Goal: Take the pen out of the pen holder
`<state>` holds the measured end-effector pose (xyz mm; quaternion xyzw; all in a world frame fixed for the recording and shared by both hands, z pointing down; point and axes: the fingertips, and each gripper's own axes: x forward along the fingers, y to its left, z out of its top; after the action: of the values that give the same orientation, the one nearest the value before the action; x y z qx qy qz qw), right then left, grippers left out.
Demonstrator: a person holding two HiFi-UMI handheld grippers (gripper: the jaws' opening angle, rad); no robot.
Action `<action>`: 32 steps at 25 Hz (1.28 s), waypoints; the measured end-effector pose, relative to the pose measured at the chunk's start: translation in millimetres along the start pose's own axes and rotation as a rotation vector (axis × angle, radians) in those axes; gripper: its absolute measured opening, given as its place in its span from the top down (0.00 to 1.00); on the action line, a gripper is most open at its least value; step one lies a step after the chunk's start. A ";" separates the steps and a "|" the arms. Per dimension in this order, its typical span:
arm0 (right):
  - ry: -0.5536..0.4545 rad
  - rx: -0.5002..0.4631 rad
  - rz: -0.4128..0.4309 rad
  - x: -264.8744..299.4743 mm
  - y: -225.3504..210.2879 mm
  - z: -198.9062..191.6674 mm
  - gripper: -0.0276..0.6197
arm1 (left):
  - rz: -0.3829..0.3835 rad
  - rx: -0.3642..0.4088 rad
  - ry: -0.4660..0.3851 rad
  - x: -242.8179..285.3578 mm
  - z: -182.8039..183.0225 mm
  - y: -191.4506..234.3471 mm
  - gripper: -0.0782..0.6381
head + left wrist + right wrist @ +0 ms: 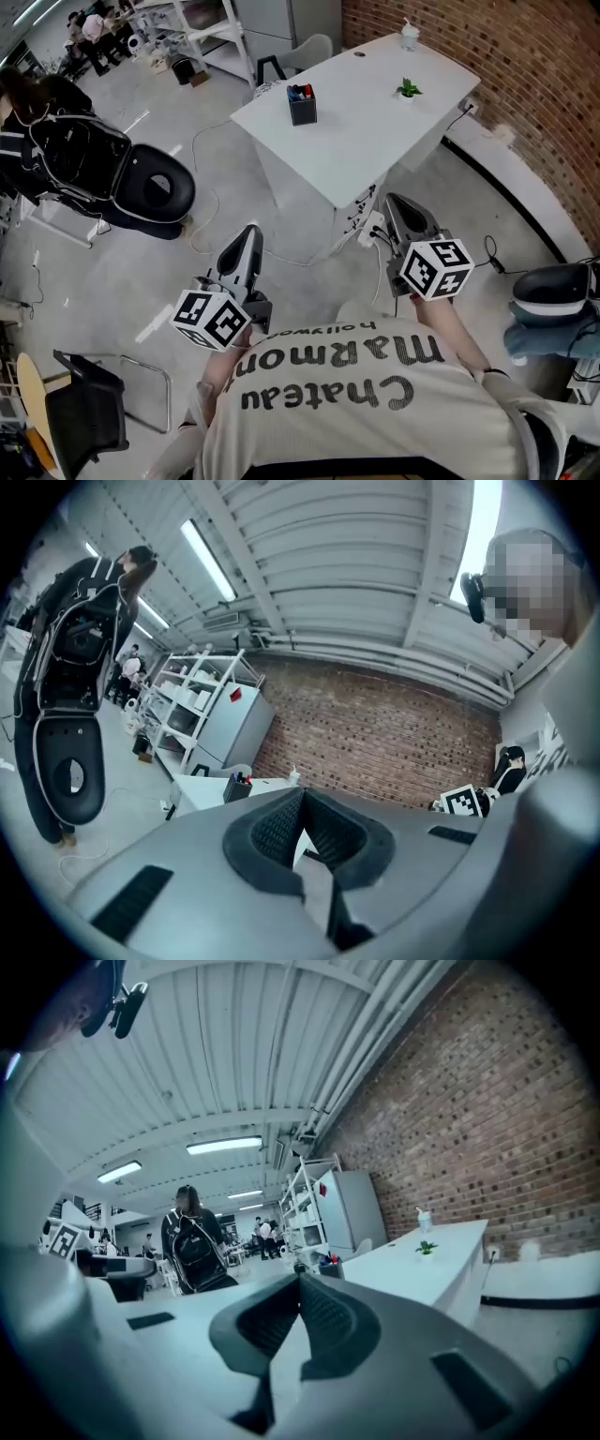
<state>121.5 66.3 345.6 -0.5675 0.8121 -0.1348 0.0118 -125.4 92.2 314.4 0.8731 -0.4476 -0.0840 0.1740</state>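
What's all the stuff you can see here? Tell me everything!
table: one, white, ahead on the grey floor
pen holder: one, black, on the table near its left edge
pens: a few, red and blue, standing in the pen holder
plant: one, green, on the table
bottle: one, whitish, at the table's far end
chair: one, black, left of the table
wall: one, red brick, right side
left gripper: one, grey, shut, empty
right gripper: one, grey, shut, empty

pen holder (302,105) on table (367,142) | plant (407,90) right of it
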 end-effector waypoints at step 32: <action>0.076 0.028 0.101 226.0 -43.3 32.3 0.95 | 0.106 -0.061 -0.048 130.8 48.4 124.0 0.89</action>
<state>86.5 -163.2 354.9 -0.5202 0.8376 -0.1666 -0.0043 -156.8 -91.7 317.8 0.8403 -0.4942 -0.1092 0.1942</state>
